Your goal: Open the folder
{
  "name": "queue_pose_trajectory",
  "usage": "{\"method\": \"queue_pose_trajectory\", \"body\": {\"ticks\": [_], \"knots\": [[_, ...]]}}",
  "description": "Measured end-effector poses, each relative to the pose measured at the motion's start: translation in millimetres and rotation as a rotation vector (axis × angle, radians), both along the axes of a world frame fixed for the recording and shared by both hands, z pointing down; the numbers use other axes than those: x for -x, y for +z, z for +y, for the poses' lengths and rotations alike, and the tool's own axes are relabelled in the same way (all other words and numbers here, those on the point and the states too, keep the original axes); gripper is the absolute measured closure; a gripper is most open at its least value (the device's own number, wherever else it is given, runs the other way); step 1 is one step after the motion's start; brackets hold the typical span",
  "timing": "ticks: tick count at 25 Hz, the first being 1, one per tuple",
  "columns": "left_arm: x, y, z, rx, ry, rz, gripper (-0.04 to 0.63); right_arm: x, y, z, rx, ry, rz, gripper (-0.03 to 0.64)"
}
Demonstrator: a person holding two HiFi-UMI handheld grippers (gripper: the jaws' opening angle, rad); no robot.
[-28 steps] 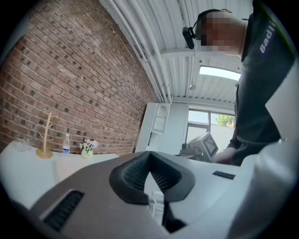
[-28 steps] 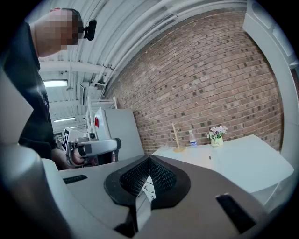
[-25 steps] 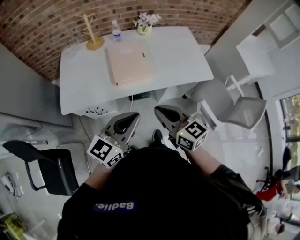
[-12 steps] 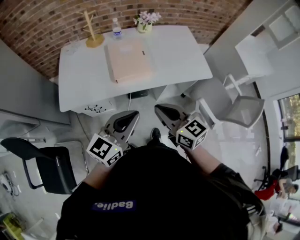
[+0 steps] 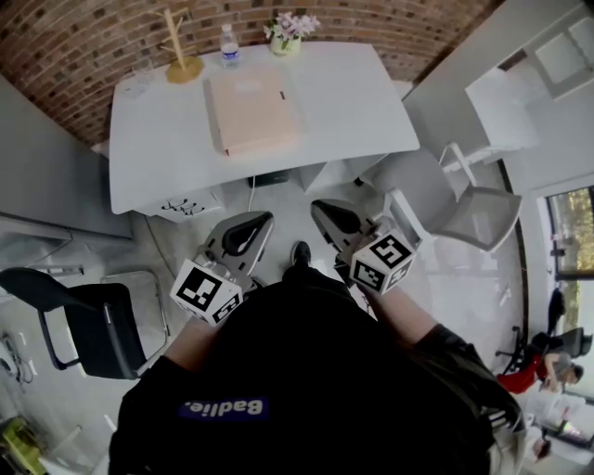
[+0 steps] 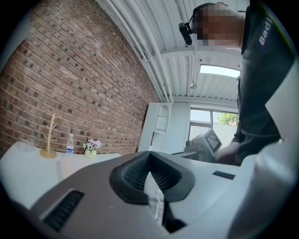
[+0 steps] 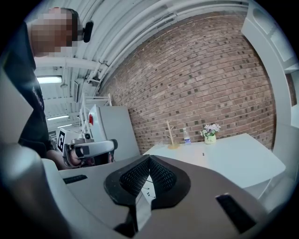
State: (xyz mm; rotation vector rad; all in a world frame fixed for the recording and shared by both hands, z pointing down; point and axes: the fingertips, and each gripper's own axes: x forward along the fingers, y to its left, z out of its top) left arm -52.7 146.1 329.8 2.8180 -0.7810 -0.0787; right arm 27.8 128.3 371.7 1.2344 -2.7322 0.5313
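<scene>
Folder lies flat and closed on the white worktop, toward its far side, so by the look of it none of the opening is done. Both claws are held low before the person's body, over the floor and well short of the worktop's near edge. The left claw is pinched together with nothing in it, and the right claw is likewise closed and empty. What is left is the whole job: step up, catch an edge of the cover and swing it over. A wooden stand, a bottle and a flower pot stand along the far edge just behind the folder and could crowd a cover folding back that way. A white chair stands off to the right and a black chair to the left, neither between the person and the folder.
</scene>
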Motion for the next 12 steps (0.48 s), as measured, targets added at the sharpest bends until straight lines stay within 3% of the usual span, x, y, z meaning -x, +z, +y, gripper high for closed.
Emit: {"method": "queue_pose_trajectory", "body": {"ticks": [12], "knots": [[-39.4,9.4,-82.8,0.017,-0.117,-0.119,0.594,-51.0,20.6,-89.5,0.034,-0.043,-0.087,0.589]]}}
